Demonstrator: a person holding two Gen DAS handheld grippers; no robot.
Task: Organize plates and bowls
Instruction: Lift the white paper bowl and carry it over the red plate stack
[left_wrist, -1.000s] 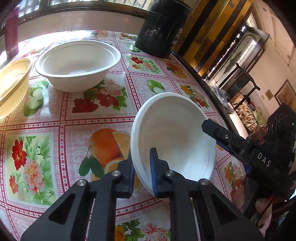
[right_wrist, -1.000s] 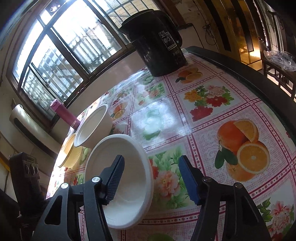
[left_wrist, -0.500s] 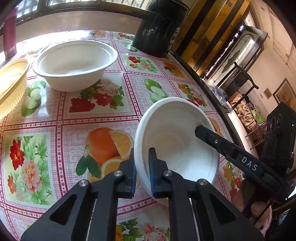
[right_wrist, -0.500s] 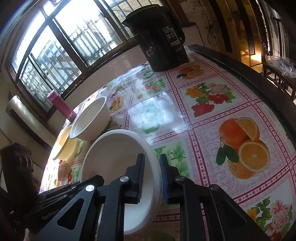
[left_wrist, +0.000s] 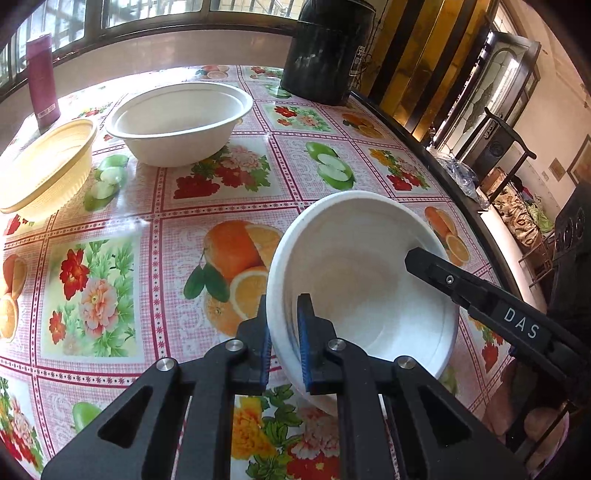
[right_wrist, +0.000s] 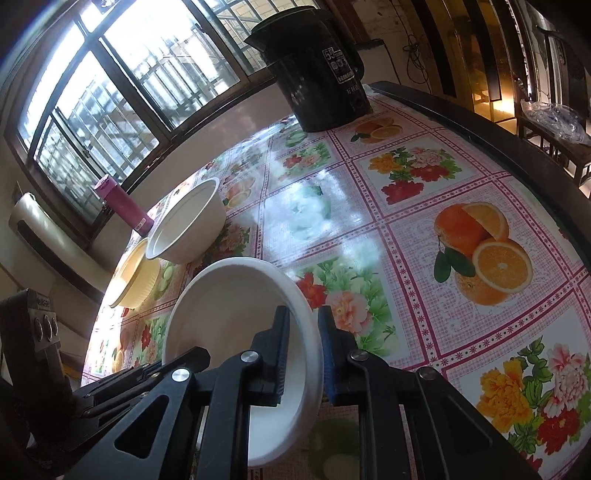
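Beyond the white bowl (left_wrist: 354, 280) you are holding, a second white bowl (left_wrist: 177, 122) is sitting upright on the fruit-and-flower tablecloth (left_wrist: 110, 288), with a yellow ribbed bowl (left_wrist: 44, 173) just beside it and a magenta bottle (left_wrist: 43, 77) standing near the window. A black kettle (right_wrist: 317, 70) is standing well apart at the table's far corner. Nothing is lying between the held bowl and the other two. Your left gripper (left_wrist: 282, 332) is pinching the near rim of the held bowl, one pad inside and one outside. Your right gripper (right_wrist: 303, 345) has just been closing and is now clamping the opposite rim, both tools angling downward over the table's near edge.
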